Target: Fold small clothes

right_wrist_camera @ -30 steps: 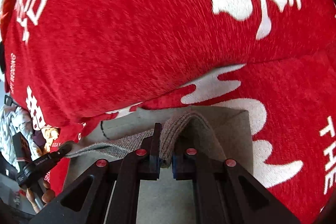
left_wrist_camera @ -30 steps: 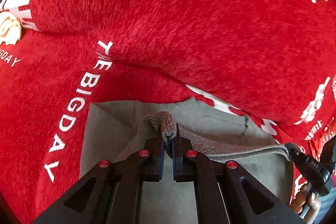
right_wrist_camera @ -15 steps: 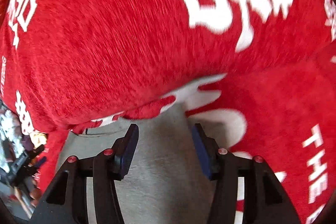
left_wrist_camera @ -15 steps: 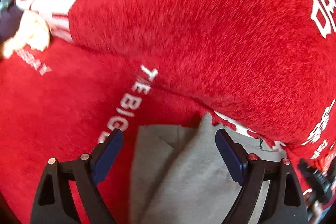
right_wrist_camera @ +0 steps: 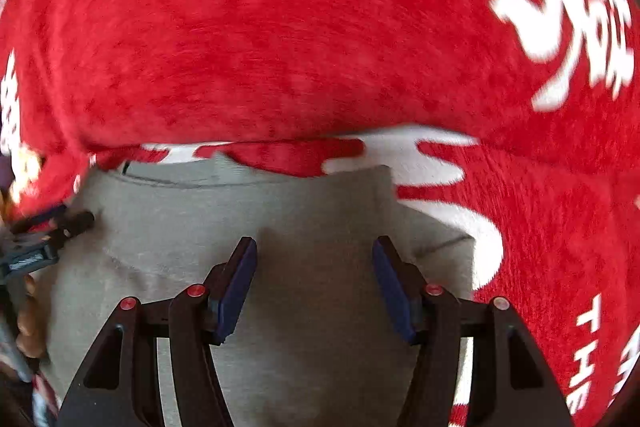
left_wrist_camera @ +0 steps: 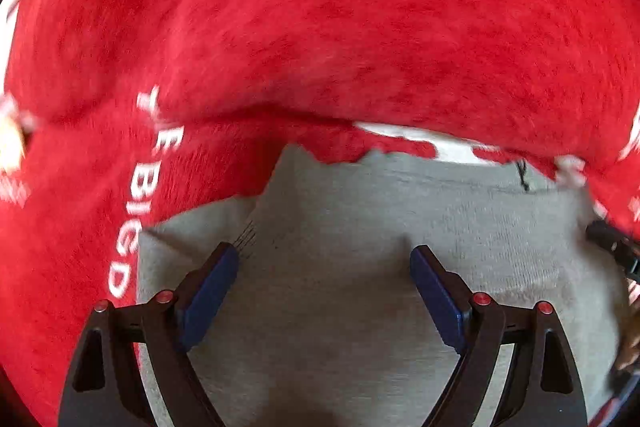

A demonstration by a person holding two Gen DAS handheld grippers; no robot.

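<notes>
left claw [left_wrist_camera: 324, 281] spread; right claw [right_wrist_camera: 314, 273] spread | grey garment [left_wrist_camera: 360, 307] flat (red blanket [left_wrist_camera: 320, 27])

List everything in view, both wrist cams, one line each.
grey garment: 1, grey knit, lying flat on the blanket under both grippers.
red blanket: 1, red plush with white lettering, under and behind the garment, bunched into a ridge behind it.
left gripper: 1, black with blue pads, open above the garment, holding nothing.
right gripper: 1, black with blue pads, open above the garment, holding nothing.
</notes>
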